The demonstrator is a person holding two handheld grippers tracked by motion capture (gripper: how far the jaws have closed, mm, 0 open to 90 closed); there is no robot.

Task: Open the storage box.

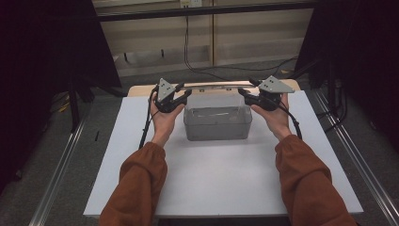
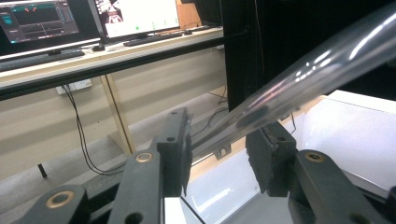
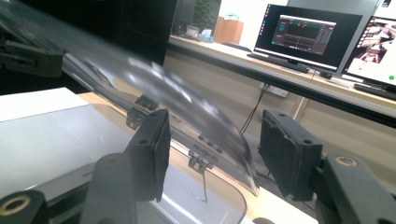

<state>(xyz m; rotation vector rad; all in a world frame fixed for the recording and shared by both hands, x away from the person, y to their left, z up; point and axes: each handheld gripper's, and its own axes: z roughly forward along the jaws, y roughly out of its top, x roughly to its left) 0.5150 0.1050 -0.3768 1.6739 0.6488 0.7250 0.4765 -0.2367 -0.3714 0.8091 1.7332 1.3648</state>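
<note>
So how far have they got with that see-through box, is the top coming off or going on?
I cannot tell which. The clear lid is raised at the box's far edge, so it is neither flat on it nor set aside. In hand: the left claw and right claw each have an end of it between open jaws. Left: closing it down or taking it away.

No readable text; monitor (image 3: pixel 306 37) screens too blurred to read.
</note>
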